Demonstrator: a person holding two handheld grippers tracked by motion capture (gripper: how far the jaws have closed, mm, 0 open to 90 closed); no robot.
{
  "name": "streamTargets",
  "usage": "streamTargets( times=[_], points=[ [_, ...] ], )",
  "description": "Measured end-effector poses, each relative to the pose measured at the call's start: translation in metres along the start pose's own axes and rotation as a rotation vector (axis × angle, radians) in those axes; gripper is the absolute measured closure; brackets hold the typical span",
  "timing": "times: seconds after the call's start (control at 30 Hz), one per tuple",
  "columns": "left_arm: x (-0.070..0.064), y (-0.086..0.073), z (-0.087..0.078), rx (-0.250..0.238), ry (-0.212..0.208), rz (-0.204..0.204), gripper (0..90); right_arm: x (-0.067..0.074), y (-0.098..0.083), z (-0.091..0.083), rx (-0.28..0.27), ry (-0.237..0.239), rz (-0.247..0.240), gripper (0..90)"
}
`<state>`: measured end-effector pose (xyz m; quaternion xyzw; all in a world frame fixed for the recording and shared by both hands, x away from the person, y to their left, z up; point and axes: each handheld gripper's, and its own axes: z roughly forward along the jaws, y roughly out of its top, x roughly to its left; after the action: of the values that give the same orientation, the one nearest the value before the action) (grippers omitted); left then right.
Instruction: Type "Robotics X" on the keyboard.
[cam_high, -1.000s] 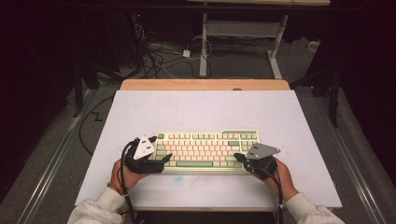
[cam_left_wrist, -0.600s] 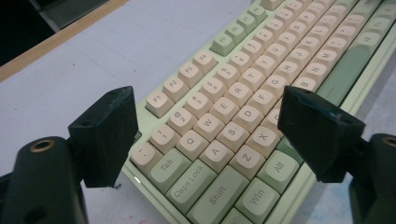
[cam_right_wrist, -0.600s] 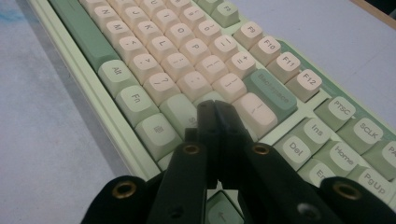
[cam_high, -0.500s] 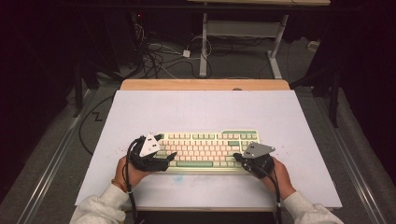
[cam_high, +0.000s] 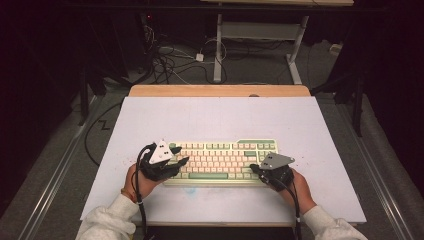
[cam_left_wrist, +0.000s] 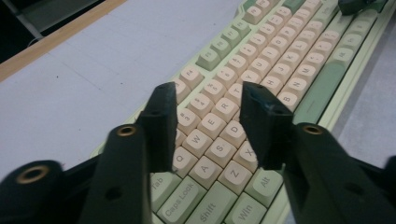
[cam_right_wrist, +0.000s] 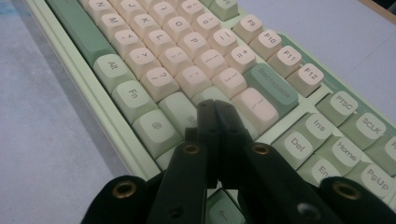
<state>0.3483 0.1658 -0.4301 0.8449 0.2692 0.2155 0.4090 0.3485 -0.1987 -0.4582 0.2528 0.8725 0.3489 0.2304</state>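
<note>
A cream and green keyboard (cam_high: 222, 161) lies on the white table top, near the front. My left gripper (cam_high: 180, 154) hovers over its left end. In the left gripper view my left gripper (cam_left_wrist: 208, 93) has a clear gap between its jaws, with nothing in it, and the letter keys (cam_left_wrist: 219, 149) lie beneath. These jaws have just been closing. My right gripper (cam_high: 255, 168) sits at the keyboard's right end. In the right gripper view my right gripper (cam_right_wrist: 215, 106) is shut, jaws pressed together and empty, with its tips just over the keys near Backspace (cam_right_wrist: 271, 88).
The white mat (cam_high: 225, 120) covers a wooden table whose far edge (cam_high: 220, 90) shows behind it. Cables (cam_high: 170, 60) and a metal stand (cam_high: 260, 35) are on the floor beyond. A black cable trails from each gripper toward the person's sleeves.
The left gripper's jaws have narrowed and the hand has turned slightly over the keyboard's left end. The right gripper has not moved.
</note>
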Motion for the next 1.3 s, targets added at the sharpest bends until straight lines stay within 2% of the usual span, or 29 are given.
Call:
streamTargets(
  times=[0.03,0.1,0.17,0.27,0.43,0.6,0.73,0.83,0.97,1.3],
  points=[
    [0.001,0.001,0.0,0.002,-0.012,-0.002,61.8,0.0,0.0,0.0,0.0,0.0,0.0,90.0],
    [0.001,0.002,0.001,0.01,-0.02,-0.001,77.5,0.0,0.0,0.0,-0.001,-0.002,-0.001,90.0],
    [0.002,0.004,0.003,0.024,-0.038,-0.005,84.3,0.0,0.0,0.0,-0.002,-0.002,0.0,90.0],
    [0.001,0.007,0.008,0.053,-0.052,0.002,87.9,0.0,0.0,0.0,-0.002,-0.004,-0.003,90.0],
    [-0.001,0.012,0.018,0.099,-0.078,0.016,87.9,0.001,0.0,0.0,-0.001,-0.008,0.0,90.0],
    [-0.002,0.018,0.031,0.125,-0.092,0.02,88.0,0.002,0.0,0.0,0.0,-0.012,-0.004,90.0],
    [-0.003,0.021,0.041,0.155,-0.089,0.031,87.9,0.002,-0.001,0.0,-0.002,-0.013,-0.006,90.0],
    [-0.002,0.022,0.047,0.164,-0.088,0.02,87.9,0.002,-0.001,0.0,-0.005,-0.013,-0.005,90.0],
    [-0.002,0.024,0.055,0.186,-0.09,0.028,87.9,0.003,-0.001,-0.001,-0.003,-0.015,-0.005,90.0],
    [-0.003,0.026,0.063,0.202,-0.094,0.033,87.9,0.003,-0.001,-0.001,-0.001,-0.017,-0.008,90.0]
  ],
)
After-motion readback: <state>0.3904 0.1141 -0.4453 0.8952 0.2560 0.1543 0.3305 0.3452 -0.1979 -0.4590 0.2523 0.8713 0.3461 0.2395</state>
